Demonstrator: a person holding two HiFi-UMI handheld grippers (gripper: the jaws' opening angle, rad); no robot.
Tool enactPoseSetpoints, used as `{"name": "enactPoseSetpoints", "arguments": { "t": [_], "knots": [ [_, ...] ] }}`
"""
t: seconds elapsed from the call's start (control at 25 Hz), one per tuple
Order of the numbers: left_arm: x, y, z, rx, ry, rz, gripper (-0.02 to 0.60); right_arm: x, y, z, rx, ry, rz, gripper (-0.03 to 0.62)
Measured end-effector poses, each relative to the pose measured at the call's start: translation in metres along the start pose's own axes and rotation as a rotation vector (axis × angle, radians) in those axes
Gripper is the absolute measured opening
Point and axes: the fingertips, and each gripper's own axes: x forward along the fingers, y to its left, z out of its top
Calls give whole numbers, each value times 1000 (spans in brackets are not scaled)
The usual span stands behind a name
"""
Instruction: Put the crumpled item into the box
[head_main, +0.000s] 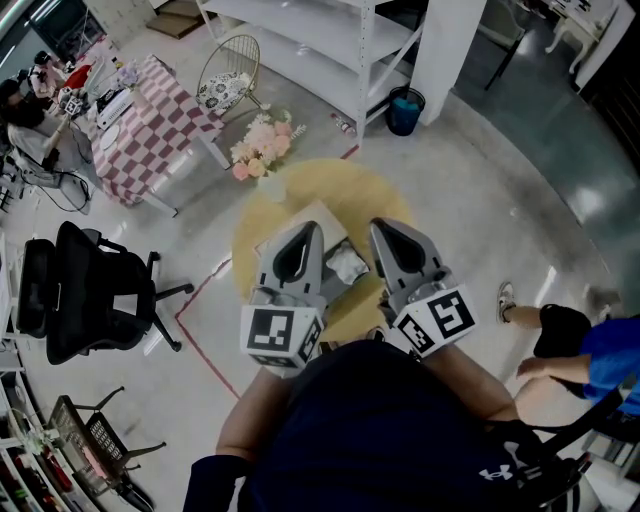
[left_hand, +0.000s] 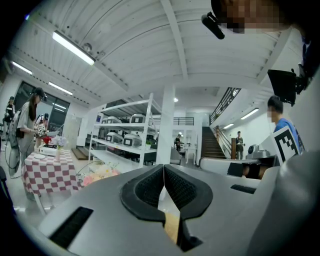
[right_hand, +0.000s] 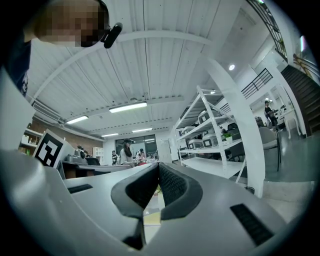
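Two clenched, empty tongs, left gripper (head_main: 312, 229) and right gripper (head_main: 378, 227), above a round yellow table (head_main: 372, 190) (crumpled item (head_main: 347, 263) showing between them); concrete floor (head_main: 480, 180), white shelving (head_main: 312, 40) beyond.

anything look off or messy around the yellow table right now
Nothing looks spilled, broken or askew. The crumpled item shows over the yellow table, between the left gripper and the right gripper, both with jaws shut and empty.

At the centre of the head view, the left hand-held gripper (head_main: 311, 232) and right hand-held gripper (head_main: 381, 231) cover most of the box (head_main: 323, 213). What may be the crumpled item (head_main: 347, 264) shows only partly between them.
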Motion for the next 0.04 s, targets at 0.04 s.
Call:
{"name": "enactPoseSetpoints", "arguments": {
  "t": [0.04],
  "knots": [
    [0, 0, 0, 2, 1, 0, 18, 0, 0, 0, 1, 0, -1, 5]
  ]
}}
